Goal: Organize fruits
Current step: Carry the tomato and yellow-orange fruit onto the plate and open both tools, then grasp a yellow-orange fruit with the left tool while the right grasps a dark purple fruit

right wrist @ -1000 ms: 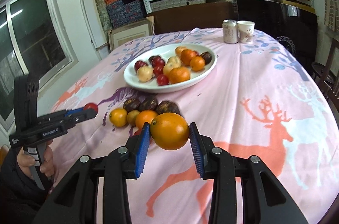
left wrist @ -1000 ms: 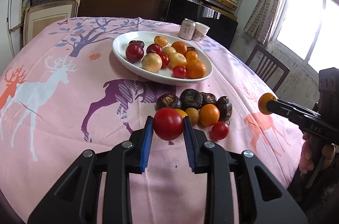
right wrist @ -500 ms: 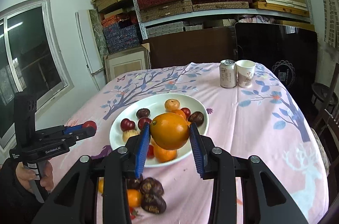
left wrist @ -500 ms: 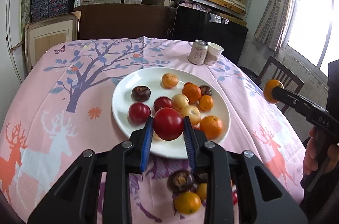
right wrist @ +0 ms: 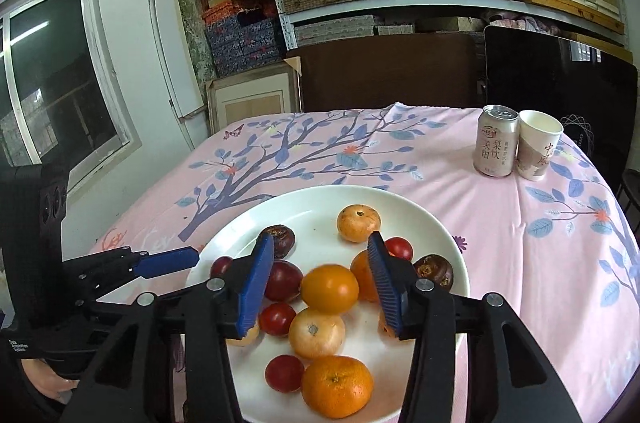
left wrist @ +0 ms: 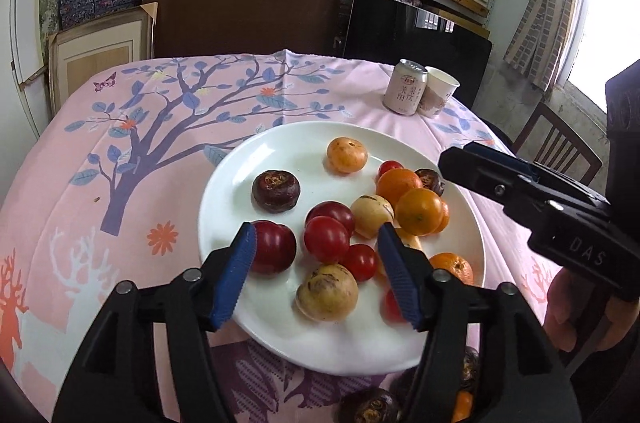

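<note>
Over the white plate (left wrist: 224, 191), both grippers' jaws are opening: a red tomato (left wrist: 326, 239) sits free between the left gripper (left wrist: 316, 263) pads, an orange (right wrist: 329, 289) between the right gripper (right wrist: 320, 283) pads, both below and ahead.

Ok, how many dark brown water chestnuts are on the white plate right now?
2. One water chestnut sits alone on the plate's left side; the other is at the right edge behind the oranges. More may be hidden underneath.
</note>
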The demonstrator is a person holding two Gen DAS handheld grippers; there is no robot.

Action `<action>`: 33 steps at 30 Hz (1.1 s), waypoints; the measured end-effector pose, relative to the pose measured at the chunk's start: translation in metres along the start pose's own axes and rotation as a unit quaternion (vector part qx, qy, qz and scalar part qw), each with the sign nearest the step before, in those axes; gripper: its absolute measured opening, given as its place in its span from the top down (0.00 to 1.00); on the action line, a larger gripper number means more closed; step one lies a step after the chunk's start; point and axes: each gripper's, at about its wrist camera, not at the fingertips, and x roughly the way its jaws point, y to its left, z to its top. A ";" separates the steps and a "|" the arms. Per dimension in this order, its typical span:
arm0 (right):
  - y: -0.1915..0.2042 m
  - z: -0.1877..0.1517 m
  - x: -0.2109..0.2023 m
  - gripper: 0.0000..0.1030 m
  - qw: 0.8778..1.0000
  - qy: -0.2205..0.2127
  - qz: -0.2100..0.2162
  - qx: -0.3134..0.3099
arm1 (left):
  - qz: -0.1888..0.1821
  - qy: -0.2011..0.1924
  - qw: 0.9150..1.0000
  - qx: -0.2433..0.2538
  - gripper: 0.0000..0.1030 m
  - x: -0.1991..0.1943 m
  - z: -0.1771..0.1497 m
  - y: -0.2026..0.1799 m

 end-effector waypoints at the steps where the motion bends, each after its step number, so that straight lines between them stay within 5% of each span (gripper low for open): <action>1: -0.002 -0.002 -0.007 0.52 1.000 -0.002 -0.001 0.005 | 0.000 -0.003 1.000 0.004 0.39 -0.007 -0.004 -0.001; 6: -0.020 -0.032 -0.053 0.42 0.999 -0.018 -0.009 0.033 | -0.022 -0.004 0.998 0.057 0.33 -0.041 -0.044 -0.017; 14: -0.044 -0.086 -0.089 0.40 0.996 -0.022 -0.055 0.067 | -0.035 0.054 0.989 0.134 0.32 -0.052 -0.117 -0.040; 19: -0.044 -0.096 -0.093 0.40 0.996 -0.018 -0.068 0.055 | -0.022 0.063 0.988 0.137 0.32 -0.048 -0.125 -0.043; 24: -0.049 -0.098 -0.093 0.40 0.996 -0.015 -0.073 0.059 | -0.042 0.076 0.983 0.160 0.54 -0.045 -0.130 -0.051; 28: -0.048 -0.100 -0.090 0.40 0.996 -0.009 -0.073 0.058 | -0.065 0.102 0.980 0.156 0.60 -0.039 -0.131 -0.050; 33: -0.039 -0.104 -0.090 0.40 0.997 0.000 -0.066 0.040 | -0.084 0.122 0.976 0.158 0.51 -0.037 -0.134 -0.052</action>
